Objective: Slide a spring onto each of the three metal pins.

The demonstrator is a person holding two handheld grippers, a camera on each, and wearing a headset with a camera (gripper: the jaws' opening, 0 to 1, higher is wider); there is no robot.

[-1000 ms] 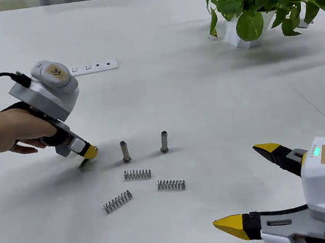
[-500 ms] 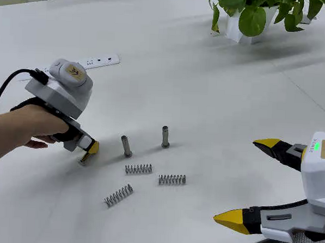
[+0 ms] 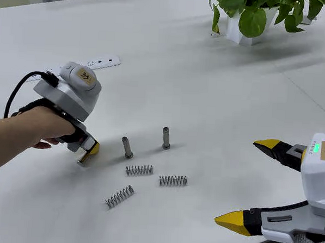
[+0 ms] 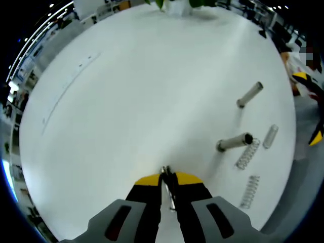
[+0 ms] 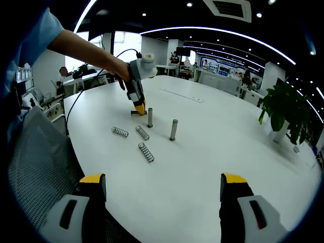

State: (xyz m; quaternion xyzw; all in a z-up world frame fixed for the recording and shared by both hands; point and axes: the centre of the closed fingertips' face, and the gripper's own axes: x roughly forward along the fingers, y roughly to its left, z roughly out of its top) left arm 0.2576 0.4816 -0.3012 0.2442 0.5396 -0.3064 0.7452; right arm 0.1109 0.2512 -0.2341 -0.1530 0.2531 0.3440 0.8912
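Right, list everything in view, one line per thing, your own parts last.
standing pins: two, silver, upright on the table, apart from each other
held pin: one, silver, clamped between the left gripper's jaws
springs: three, silver, lying loose on the table in front of the standing pins, none on a pin
power strip: one, white, far left of the table
potted plant: one, green in a white pot, far right
table: one, white, under everything
cable: one, black, running to the left gripper
hand: one, gripping the left gripper
left gripper: grey, yellow tips, shut, left of the standing pins
right gripper: white, yellow tips, open, near right
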